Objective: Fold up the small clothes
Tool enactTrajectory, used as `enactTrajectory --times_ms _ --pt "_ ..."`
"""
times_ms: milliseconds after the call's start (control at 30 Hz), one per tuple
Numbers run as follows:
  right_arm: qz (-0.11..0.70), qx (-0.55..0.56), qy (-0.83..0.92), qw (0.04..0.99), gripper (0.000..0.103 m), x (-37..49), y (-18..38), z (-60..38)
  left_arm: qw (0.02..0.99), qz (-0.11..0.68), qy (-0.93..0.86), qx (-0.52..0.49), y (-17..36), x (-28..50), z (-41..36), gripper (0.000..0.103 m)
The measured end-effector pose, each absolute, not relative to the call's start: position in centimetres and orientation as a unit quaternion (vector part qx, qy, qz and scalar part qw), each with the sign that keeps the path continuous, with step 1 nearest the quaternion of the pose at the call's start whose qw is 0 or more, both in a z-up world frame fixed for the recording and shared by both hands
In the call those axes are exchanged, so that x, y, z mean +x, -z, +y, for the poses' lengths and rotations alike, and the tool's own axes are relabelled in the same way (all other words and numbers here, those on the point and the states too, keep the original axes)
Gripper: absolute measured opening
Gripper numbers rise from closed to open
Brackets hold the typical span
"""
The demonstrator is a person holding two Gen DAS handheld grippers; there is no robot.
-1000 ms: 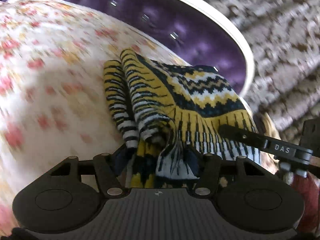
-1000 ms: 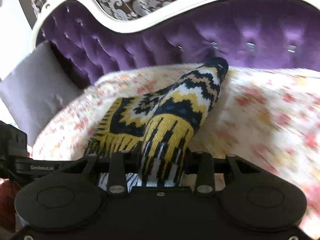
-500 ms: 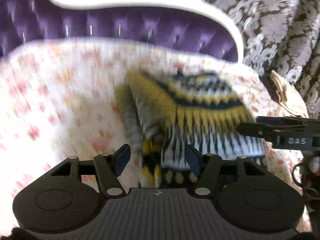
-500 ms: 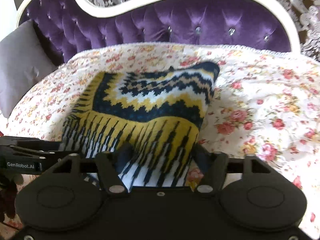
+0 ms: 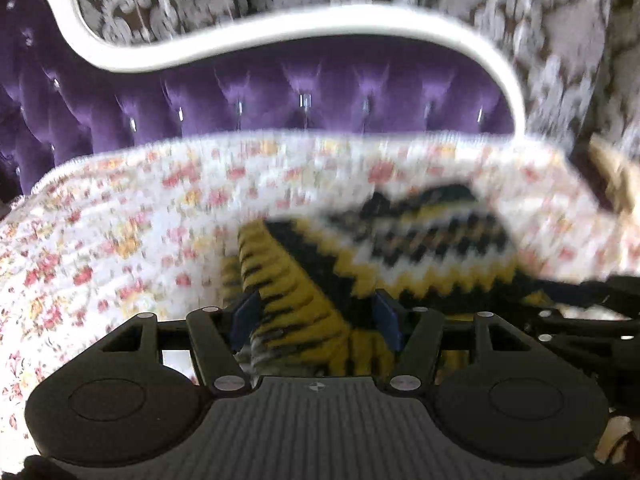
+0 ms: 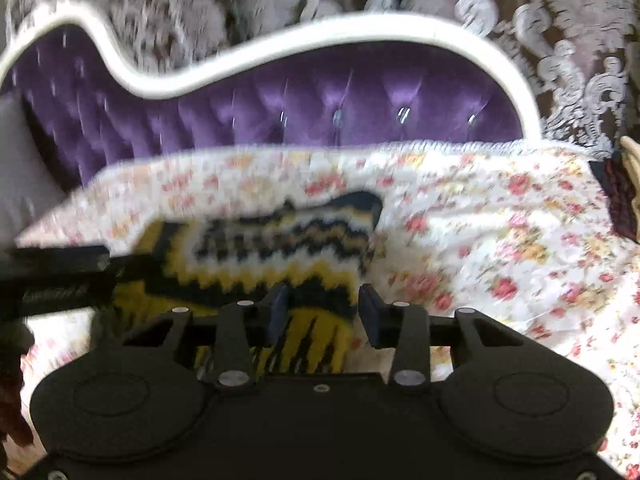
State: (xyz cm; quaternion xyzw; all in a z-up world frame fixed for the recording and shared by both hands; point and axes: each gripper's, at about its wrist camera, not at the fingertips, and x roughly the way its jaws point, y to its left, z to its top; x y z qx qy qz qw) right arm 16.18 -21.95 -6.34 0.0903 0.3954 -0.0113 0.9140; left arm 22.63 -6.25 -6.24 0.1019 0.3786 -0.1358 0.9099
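Observation:
A small knit garment [image 5: 400, 248] in yellow, black and white zigzag lies folded on the floral bedspread [image 5: 120, 232]. It also shows in the right wrist view [image 6: 280, 248]. My left gripper [image 5: 316, 316] is open, its jaws either side of the garment's near left edge. My right gripper [image 6: 324, 312] is open at the garment's near right corner, which lies between its jaws. Each gripper shows at the edge of the other's view. Both views are blurred.
A purple tufted headboard [image 6: 320, 100] with a white curved frame stands behind the bedspread [image 6: 500, 248]. A grey pillow [image 6: 16, 168] sits at the far left. A dark red item [image 6: 620, 200] lies at the bed's right edge. Patterned wallpaper is behind.
Both grippers were shut on the garment's edge and held it up. They opened, and the garment now lies flat on the bedspread. Both grippers have drawn back a little.

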Motion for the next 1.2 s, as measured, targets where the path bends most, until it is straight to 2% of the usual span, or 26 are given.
enactTrajectory --times_ms 100,233,433,667,1033,1200 --pt "0.398 0.035 0.022 0.916 0.051 16.0 7.1 -20.0 0.91 0.383 0.136 0.083 7.2 22.4 -4.8 0.068" --pt "0.394 0.015 0.031 0.918 0.052 15.7 7.2 -19.2 0.906 0.4 0.137 0.024 8.1 22.5 -2.7 0.077" --pt "0.375 0.011 0.046 0.926 0.052 15.1 7.7 -18.5 0.91 0.393 0.129 0.001 8.8 22.4 -2.2 0.089" --pt "0.374 0.042 0.047 0.925 0.053 15.2 7.8 -19.3 0.911 0.394 0.118 0.007 9.0 22.7 -2.5 0.097" --pt "0.374 0.087 0.04 0.923 0.055 15.0 8.1 -20.1 0.912 0.397 0.103 0.009 9.2 22.8 -2.6 0.1" --pt "0.381 0.133 0.037 0.914 0.062 15.1 8.4 -21.4 0.914 0.395 0.095 0.008 9.2 22.7 -2.7 0.101"
